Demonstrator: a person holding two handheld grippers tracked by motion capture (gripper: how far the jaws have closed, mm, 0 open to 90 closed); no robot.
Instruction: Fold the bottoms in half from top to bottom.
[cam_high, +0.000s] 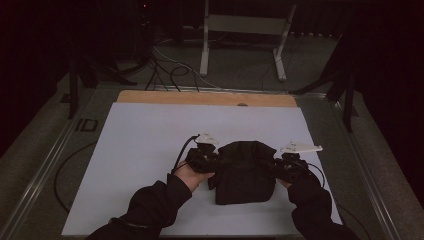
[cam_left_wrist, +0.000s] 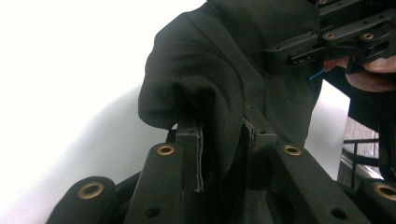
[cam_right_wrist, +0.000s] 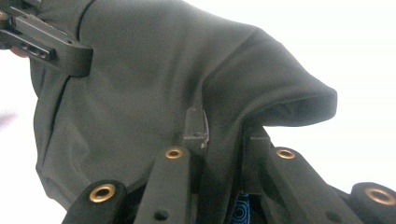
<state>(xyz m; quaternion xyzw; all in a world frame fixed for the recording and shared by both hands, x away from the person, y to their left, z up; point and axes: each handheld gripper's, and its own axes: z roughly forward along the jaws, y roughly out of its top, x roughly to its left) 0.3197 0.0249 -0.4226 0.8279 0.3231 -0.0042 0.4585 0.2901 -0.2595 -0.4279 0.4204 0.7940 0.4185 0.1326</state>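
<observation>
White sheeting (cam_high: 150, 165) covers your table in the high view, with a bare wooden strip (cam_high: 205, 98) along its far edge and dark floor with loose cables (cam_high: 165, 70) beyond it, at the top of the frame. A pale metal stand (cam_high: 245, 30) sits at top centre.

Your work item is a black fabric garment (cam_high: 245, 172), placed just below and right of centre in that view and bunched between your two tools. Its lower part hangs down to the sheet.

Your left gripper (cam_high: 202, 159) meets the garment's left edge. In the left gripper view, its jaws are pinching a fold of the cloth (cam_left_wrist: 224, 126) low in the frame, with the fabric drawn in between the pads.

Your right gripper (cam_high: 287, 166) meets the garment's right edge. In the right gripper view, its jaws likewise clamp a ridge of the fabric (cam_right_wrist: 224, 135) at lower centre, with cloth draping over to the upper right.

Each gripper view shows the opposite tool at an upper corner, against the same cloth. Dark sleeves (cam_high: 155, 205) enter from the bottom edge of the high view.
</observation>
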